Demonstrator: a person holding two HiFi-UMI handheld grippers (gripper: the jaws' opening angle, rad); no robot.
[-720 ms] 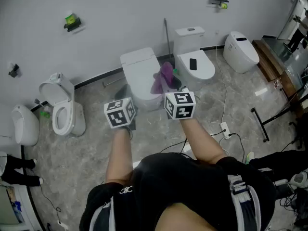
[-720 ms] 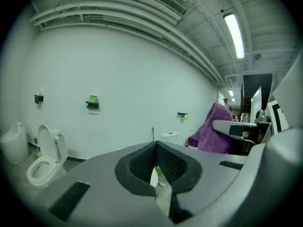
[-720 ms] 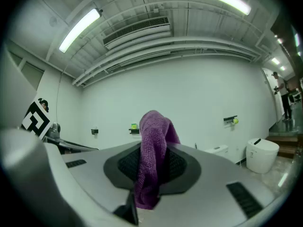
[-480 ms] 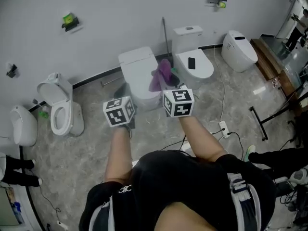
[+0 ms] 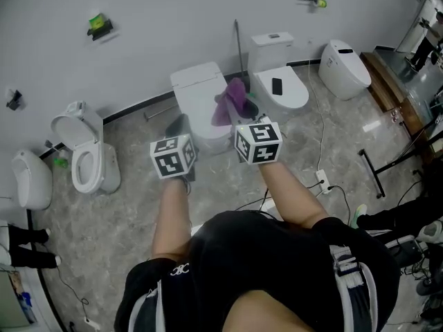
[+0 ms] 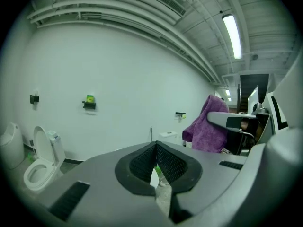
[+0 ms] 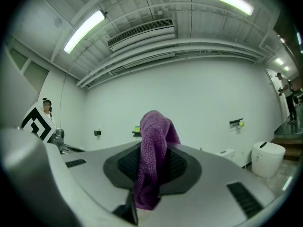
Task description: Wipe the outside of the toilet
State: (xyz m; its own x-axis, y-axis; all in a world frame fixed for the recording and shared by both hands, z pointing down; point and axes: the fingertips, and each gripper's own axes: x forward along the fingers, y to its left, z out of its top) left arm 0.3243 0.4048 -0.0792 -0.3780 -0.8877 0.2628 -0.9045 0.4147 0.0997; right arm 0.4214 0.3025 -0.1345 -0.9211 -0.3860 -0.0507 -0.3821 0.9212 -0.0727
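Note:
A white toilet [image 5: 196, 95] with its lid down stands against the wall, straight ahead of me. A purple cloth [image 5: 232, 101] hangs over its right side, and my right gripper [image 5: 243, 118] is shut on it; the cloth [image 7: 152, 145] drapes up between the pads in the right gripper view. My left gripper [image 5: 180, 128] is held in the air in front of the toilet's left side. Its pads [image 6: 144, 162] meet with nothing between them. In the left gripper view the cloth [image 6: 207, 129] shows to the right.
A second white toilet [image 5: 285, 94] with a dark phone on its lid stands just to the right. A toilet [image 5: 88, 164] with its seat up and a urinal [image 5: 29, 178] are at the left, a smart toilet [image 5: 344, 68] at the far right. Cables [image 5: 325, 185] lie on the floor.
Almost nothing has changed. Both grippers stay in front of the toilet, with the cloth still in the right one. The head view has shifted slightly.

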